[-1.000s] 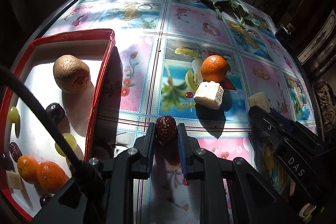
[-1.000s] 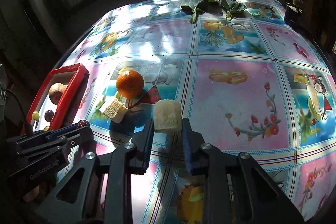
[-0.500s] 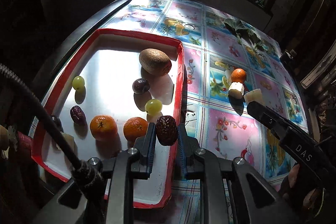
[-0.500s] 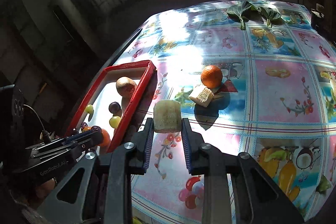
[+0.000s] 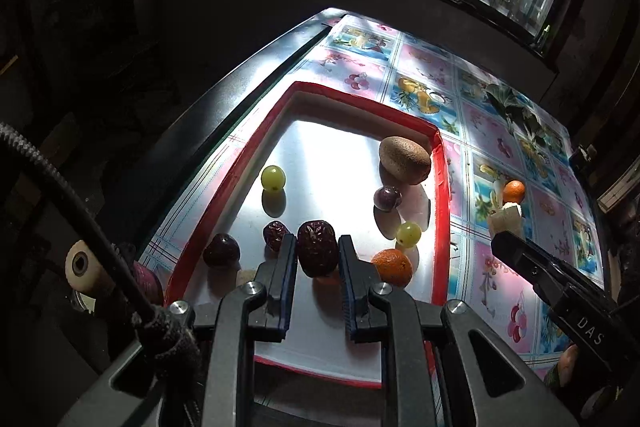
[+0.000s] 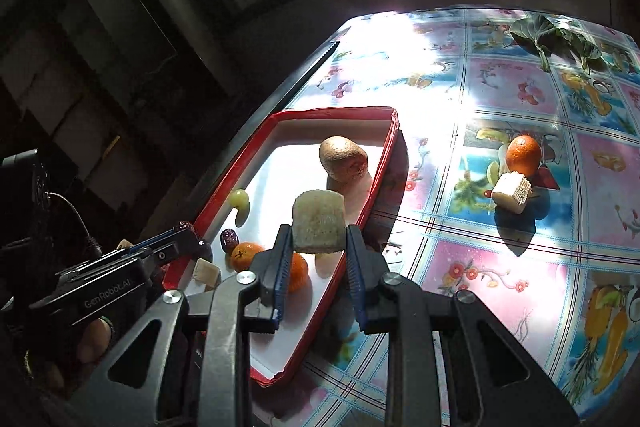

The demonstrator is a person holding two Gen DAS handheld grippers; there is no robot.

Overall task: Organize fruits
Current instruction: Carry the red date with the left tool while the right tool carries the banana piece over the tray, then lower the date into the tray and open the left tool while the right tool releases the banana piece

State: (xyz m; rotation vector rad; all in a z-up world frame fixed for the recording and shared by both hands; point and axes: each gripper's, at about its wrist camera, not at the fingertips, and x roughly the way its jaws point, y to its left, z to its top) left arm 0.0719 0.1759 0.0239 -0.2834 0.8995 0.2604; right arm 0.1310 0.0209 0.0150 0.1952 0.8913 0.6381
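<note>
**Left wrist and right wrist views: two fruits held above the red tray**

Left wrist view shows us the left gripper (image 5: 318, 253) closed on a dark red date (image 5: 317, 248), which sits between the two fingers and hangs above the white floor of the red tray (image 5: 441, 195). In the tray we see a brown kiwi (image 5: 405, 160) near the far right corner, a dark plum (image 5: 387, 198) just beside it, a green grape (image 5: 273, 178) on the left side, a second green grape (image 5: 408, 234), an orange (image 5: 392, 267) near the right finger, another date (image 5: 275, 235) and a dark round fruit (image 5: 221, 250) at the left rim.

In the right wrist view we see the right gripper (image 6: 318, 241) closed on a pale cut piece of fruit (image 6: 319, 221), held above the tray's right part. Whether it touches anything below, we cannot tell.

On the flowered tablecloth (image 6: 520, 267), well apart from the tray, an orange on the cloth (image 6: 523, 149) touches another pale cut piece (image 6: 512, 192). Green leaves (image 6: 548, 37) lie at the far edge of the table
</note>
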